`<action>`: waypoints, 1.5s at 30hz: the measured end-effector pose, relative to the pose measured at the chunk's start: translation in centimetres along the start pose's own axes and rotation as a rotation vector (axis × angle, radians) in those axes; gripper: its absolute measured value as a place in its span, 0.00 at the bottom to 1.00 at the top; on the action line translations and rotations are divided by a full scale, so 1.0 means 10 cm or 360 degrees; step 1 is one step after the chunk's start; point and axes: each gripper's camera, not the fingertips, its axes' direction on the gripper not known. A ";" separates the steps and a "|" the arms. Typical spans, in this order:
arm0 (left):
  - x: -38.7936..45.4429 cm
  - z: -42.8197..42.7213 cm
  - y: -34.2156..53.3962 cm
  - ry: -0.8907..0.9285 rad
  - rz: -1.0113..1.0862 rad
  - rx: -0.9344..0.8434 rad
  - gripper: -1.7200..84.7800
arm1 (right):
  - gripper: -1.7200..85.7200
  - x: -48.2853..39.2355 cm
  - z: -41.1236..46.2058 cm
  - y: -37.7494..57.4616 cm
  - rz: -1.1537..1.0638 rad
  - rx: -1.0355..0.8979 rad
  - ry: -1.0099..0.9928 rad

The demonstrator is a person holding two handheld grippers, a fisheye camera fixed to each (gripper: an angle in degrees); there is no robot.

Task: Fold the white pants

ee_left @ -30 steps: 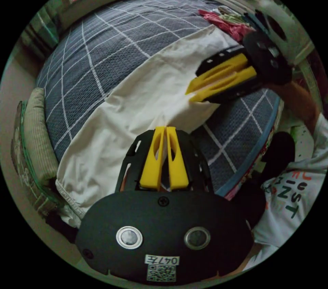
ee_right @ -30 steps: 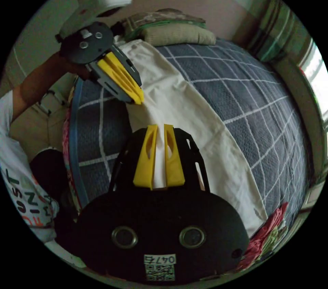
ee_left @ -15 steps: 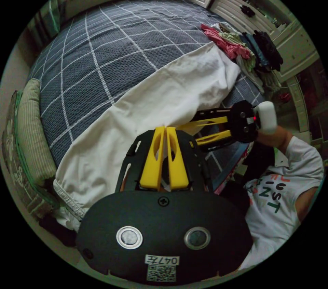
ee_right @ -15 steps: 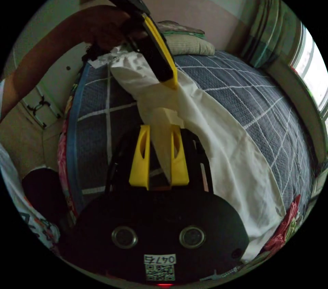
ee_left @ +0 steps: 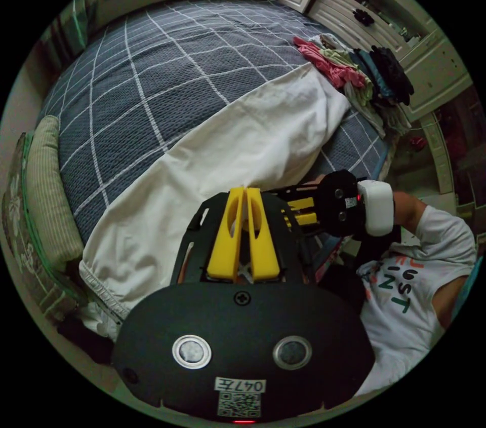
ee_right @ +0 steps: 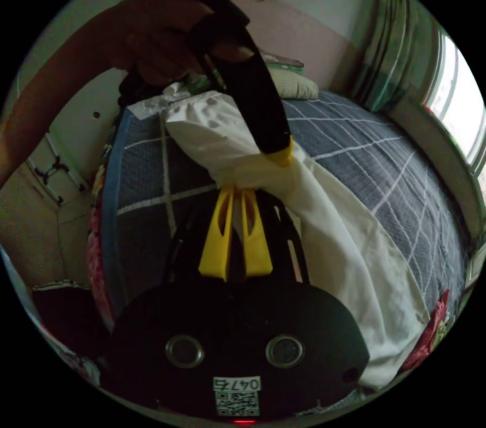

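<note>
Right gripper [ee_right: 238, 190] has closed beside left gripper [ee_left: 245, 191], jaws pinching white pants [ee_left: 217, 154].

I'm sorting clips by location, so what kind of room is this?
Most likely a bedroom: a bed with a grey checked quilt, a striped pillow at one end, and white louvred cupboard doors beside a pile of loose clothes.

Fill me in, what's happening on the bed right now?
A person holds two tongs over white pants spread lengthwise on a grey checked bed. The left tongs and right tongs are both pinched on the pants' near edge, close together, bunching the cloth. A pile of clothes lies at the bed's far corner.
</note>
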 end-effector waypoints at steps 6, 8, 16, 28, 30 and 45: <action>-0.12 -0.24 0.62 -0.0258 -0.0165 0.0129 0.01 | 0.02 0.09 -0.21 0.13 0.0179 -0.0253 -0.0514; -0.25 -0.20 0.82 -0.0378 -0.0303 0.0117 0.01 | 0.02 0.12 -0.23 0.14 0.0236 -0.0336 -0.0686; -0.63 0.27 1.43 -0.0567 -0.0781 0.0038 0.01 | 0.03 -0.07 0.08 0.38 0.0204 -0.0540 -0.0752; -0.02 0.36 0.62 -0.0376 -0.0515 0.0319 0.01 | 0.03 -0.41 -0.38 0.32 -0.0204 -0.0135 -0.0242; 0.18 0.50 0.24 -0.0240 -0.0379 0.0352 0.01 | 0.03 -0.53 -0.12 0.40 -0.0157 -0.0259 -0.0161; 0.88 1.25 -1.09 -0.0824 -0.0531 0.0278 0.01 | 0.04 0.12 -1.51 1.56 0.0234 -0.0043 0.0318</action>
